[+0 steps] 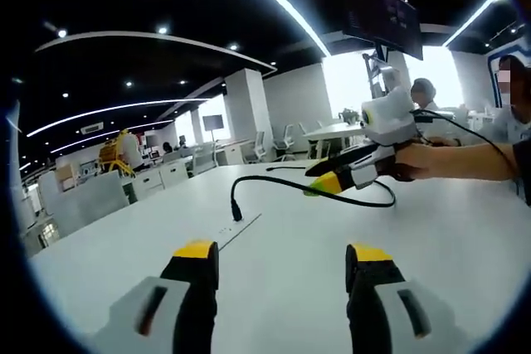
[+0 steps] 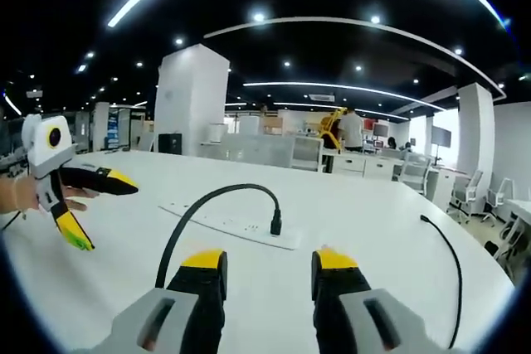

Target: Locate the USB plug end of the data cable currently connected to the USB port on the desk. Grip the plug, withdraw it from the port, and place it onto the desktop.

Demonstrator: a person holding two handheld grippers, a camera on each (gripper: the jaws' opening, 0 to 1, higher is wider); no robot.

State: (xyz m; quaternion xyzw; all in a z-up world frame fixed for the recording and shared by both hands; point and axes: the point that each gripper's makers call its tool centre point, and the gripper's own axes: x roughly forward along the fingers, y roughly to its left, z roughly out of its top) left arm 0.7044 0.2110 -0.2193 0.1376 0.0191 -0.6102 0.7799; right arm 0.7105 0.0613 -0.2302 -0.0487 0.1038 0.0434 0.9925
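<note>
White and bare, the worktop carries a flush power strip set into its surface, and the black USB plug of the data cable stands upright in one of its ports. From the plug the cable arches up and curves back down toward us, passing just left of our right gripper, whose yellow-tipped jaws are spread apart with nothing between them — the plug sits ahead of them, near but not touched.

In the left gripper view we see the same plug standing in the strip, ahead of our left gripper. Its jaws are also spread, holding nothing, low over the worktop. The cable loops from the plug across to the right, where the right gripper hangs above the surface in a hand, its jaws parted.

In the right gripper view the left gripper comes in at the left edge — jaws open, one pointing along the worktop, the other angled down. A second black cable trails along the worktop's right side. Beyond lies an open office with white pillars, desks and chairs; a dark monitor hangs overhead in the left gripper view.
</note>
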